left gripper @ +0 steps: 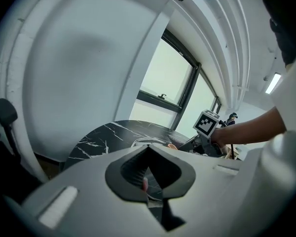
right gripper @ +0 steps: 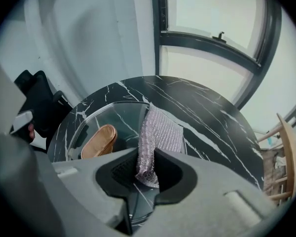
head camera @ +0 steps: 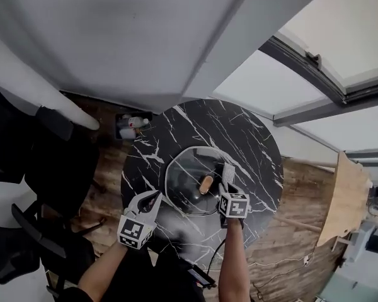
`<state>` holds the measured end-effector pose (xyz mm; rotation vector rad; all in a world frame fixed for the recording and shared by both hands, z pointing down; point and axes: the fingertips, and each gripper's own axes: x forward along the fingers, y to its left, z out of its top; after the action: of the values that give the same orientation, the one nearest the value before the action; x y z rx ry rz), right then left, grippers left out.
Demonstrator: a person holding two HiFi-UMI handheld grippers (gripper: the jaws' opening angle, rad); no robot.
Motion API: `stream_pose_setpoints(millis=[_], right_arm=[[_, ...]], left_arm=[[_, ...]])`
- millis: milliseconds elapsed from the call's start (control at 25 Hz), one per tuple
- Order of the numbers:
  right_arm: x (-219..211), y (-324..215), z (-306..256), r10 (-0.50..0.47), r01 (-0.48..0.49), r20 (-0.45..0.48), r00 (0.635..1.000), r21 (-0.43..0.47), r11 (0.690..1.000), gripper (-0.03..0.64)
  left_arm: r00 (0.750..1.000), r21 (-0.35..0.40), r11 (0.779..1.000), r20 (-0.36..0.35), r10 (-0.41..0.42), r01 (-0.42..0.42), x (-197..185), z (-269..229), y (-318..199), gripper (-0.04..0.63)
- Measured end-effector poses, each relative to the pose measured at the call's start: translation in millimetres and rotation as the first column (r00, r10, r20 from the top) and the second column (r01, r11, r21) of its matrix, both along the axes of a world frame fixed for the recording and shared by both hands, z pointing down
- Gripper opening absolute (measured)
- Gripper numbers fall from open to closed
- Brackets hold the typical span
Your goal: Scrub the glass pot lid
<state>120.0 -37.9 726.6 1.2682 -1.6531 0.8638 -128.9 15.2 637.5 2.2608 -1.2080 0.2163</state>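
My left gripper [head camera: 152,201]: jaws shut, nothing held, tilted shallowly down over near table edge. Glass pot lid [head camera: 188,180] ahead-right of them, flat on black marble table [head camera: 246,137], wooden knob [head camera: 206,184] up. Lid looks stiff, slick, breakable, likely to slide on marble; best steadied at knob or rim. My right gripper [head camera: 225,181]: jaws clamped on limp silvery scouring cloth [right gripper: 159,132], pointing steeply down, lid just below-left of them.

One head view, two gripper views.
Head view looks steeply down from high up, round marble table [head camera: 252,150] at frame centre. Left gripper view sits low, facing level across the tabletop toward the window [left gripper: 163,90]. Right gripper view tilts down, close over the glass lid [right gripper: 116,115]. All three share the tabletop.
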Motion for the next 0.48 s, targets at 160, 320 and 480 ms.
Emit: stream_pose_setpoints(millis=[160, 320, 480], right_arm=[[-5, -18, 4, -0.041, 0.041, -0.002, 0.999, -0.013, 0.999, 0.075], [-7, -29, 7, -0.058, 0.058, 0.006, 0.998, -0.031, 0.998, 0.074], [-9, -38, 10, -0.060, 0.061, 0.019, 0.998, -0.047, 0.997, 0.074]], left_arm=[[1.000, -0.002, 1.000, -0.019, -0.012, 0.012, -8, 5, 1, 0.002], [1.000, 0.023, 1.000, -0.026, -0.012, 0.013, -16, 1, 3, 0.002], [1.000, 0.041, 0.999, -0.029, -0.009, 0.010, -23, -2, 6, 0.002]])
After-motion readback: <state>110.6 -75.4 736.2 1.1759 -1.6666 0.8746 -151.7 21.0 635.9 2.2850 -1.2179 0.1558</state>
